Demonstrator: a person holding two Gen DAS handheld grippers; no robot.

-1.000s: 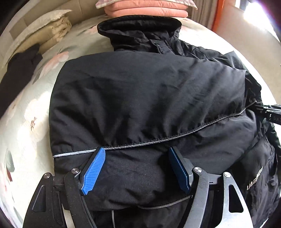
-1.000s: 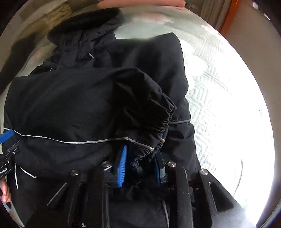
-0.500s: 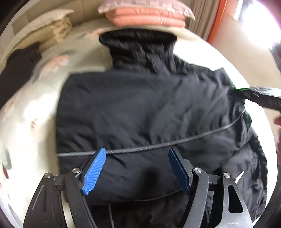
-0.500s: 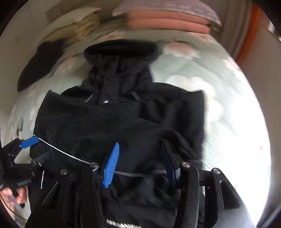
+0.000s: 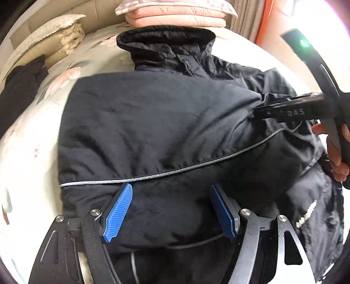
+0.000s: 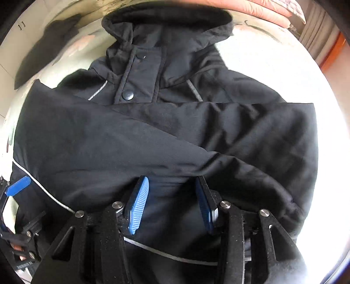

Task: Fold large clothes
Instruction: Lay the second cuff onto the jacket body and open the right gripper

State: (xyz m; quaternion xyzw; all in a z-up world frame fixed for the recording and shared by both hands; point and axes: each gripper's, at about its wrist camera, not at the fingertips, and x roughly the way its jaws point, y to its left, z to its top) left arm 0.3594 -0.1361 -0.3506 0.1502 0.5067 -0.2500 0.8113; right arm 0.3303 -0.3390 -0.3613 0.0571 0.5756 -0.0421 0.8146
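Black jacket [image 5: 153,122] lay on the bed [image 5: 28,139], collar toward the pink folded bedding [image 5: 175,15], both sleeves folded across its front. Left gripper [image 5: 170,209] sat at the jacket's near hem, jaws spread, fabric between them but not pinched. Right gripper [image 6: 169,203] was likewise over the near hem, jaws spread, gripping nothing.

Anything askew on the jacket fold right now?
Mostly tidy. The black padded jacket lies on the floral bedspread with both sleeves crossed over the chest, but the upper sleeve runs diagonally, leaving the fold lopsided. Both tools, left and right, are open.
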